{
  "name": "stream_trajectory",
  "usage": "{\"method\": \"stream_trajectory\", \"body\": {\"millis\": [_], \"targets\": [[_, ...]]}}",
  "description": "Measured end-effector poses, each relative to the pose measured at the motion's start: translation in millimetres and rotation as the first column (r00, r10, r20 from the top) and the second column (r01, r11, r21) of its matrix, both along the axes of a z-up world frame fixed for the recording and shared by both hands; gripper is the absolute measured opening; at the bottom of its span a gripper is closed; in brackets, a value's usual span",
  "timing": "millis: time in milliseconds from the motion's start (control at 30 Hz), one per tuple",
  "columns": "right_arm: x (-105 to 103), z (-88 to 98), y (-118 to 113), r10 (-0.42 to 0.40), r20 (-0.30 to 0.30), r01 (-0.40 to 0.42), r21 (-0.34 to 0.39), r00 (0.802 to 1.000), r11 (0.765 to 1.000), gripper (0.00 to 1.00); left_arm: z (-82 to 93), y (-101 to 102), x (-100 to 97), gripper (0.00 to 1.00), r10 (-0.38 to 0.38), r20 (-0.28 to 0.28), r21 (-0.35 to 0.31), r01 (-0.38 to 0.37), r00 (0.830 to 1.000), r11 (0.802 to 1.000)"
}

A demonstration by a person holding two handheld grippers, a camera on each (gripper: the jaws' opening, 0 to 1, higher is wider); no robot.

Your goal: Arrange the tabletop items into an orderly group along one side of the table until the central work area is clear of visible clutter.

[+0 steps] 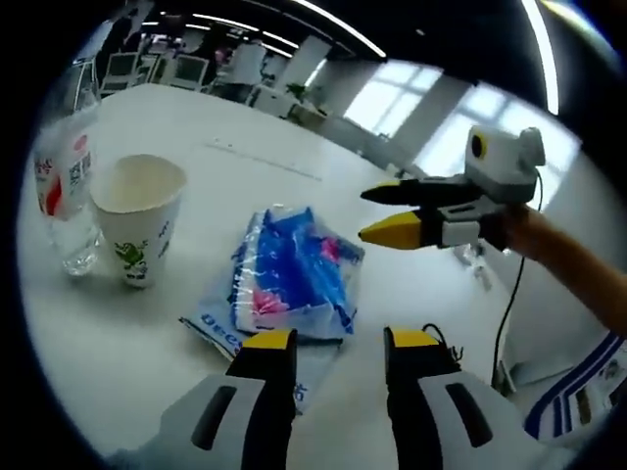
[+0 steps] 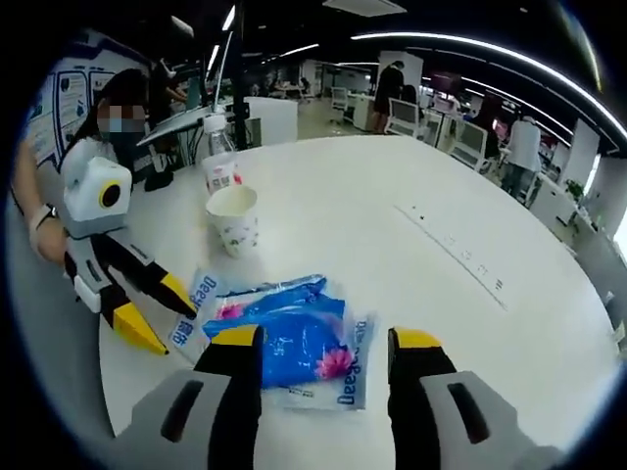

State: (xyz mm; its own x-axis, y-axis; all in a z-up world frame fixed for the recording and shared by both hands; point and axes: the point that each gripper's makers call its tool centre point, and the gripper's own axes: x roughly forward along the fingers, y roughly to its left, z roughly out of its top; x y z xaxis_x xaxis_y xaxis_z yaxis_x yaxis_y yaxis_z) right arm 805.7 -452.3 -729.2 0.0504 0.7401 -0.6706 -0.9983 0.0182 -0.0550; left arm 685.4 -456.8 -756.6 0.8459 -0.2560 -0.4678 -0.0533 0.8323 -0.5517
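In the left gripper view we take the blue tissue pack (image 1: 292, 279) as our landmark; it lies flat on the white worktop (image 1: 245, 166), just ahead of our left tool (image 1: 340, 343), whose yellow-tipped jaws stand apart and released with nothing between them; one corner of the pack reaches under the tip of the jaw nearer the cup; the paper cup (image 1: 137, 217) stands upright to the pack's left, near it but apart; the clear water bottle (image 1: 67, 191) stands just beyond the cup, touching or almost touching it, we cannot tell which; the right tool (image 1: 392, 211) hangs above the worktop to the pack's right, its jaws spread and empty, held by a bare forearm (image 1: 573, 259).

In the right gripper view the same tissue pack (image 2: 289, 338) lies directly before our right tool (image 2: 326, 341), the jaws parted and gripping nothing, the pack's near edge between their tips; the paper cup (image 2: 234, 218) stands beyond the pack, apart from it, with the water bottle (image 2: 220, 162) just behind; the left tool (image 2: 162, 313) hovers at the pack's left edge, jaws released, its lower tip close to the wrapper; the worktop (image 2: 411, 225) stretches bare beyond the pack; a seated person (image 2: 103, 127) is behind the bottle.
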Motion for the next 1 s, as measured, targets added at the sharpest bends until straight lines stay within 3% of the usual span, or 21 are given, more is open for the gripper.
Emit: {"method": "stream_trajectory", "body": {"millis": [300, 1000], "targets": [[-5, -7.4, 18, 0.037, -0.017, -0.037, -0.011, 0.999, 0.999, 0.42, -4.1, 4, -1.1, 0.32, 0.006, -0.018, -0.011, -0.006, 1.000, 1.000], [0, -32.3, 22, 0.051, -0.042, -0.054, -0.066, 0.998, 0.996, 0.25, -7.2, 2, -3.7, 0.27, 0.002, -0.018, -0.030, -0.003, 1.000, 1.000]]}}
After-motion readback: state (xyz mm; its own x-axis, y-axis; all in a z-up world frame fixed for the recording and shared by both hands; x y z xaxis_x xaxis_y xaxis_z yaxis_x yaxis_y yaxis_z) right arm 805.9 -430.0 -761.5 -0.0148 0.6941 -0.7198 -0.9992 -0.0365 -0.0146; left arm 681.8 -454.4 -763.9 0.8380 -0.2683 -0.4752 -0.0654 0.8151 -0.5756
